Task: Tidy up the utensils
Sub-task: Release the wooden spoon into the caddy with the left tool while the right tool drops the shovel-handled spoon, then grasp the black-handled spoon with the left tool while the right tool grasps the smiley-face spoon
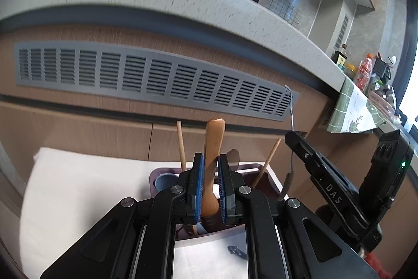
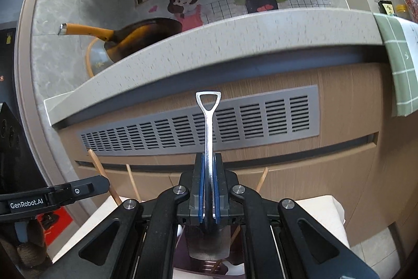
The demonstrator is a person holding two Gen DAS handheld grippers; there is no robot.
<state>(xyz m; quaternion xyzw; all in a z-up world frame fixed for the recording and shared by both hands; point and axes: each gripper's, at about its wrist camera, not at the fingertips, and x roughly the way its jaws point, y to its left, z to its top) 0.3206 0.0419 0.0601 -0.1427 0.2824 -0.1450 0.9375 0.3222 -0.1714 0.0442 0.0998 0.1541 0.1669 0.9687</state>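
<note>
Left gripper [image 1: 210, 169] clamped on a wooden spoon [image 1: 213, 148], handle rising upright between the blue pads; bowl end hidden below the jaws, apparently inside the dark purple holder [image 1: 167, 173]. Just left of the jaws, a single chopstick [image 1: 181, 145] standing in that holder beside a small blue cup [image 1: 163, 181]; lower ends lost behind the fingers. Right of the jaws, a second chopstick [image 1: 266, 164] leaning outward, and a rounded utensil tip just behind the right finger, too hidden to name. Holder on a white cloth [image 1: 78, 190], its near edge cut off by the gripper body.

Right gripper [image 2: 208, 169] clamped on a metal shovel-shaped spoon [image 2: 208, 122], looped handle up and thin shaft pinched between the pads; blade [image 2: 209, 245] hanging beneath the jaws, partly masked by the frame. Holder below mostly covered, only slivers visible. Chopsticks [image 2: 104, 174] poking up left and right of the fingers, bases unseen.
</note>
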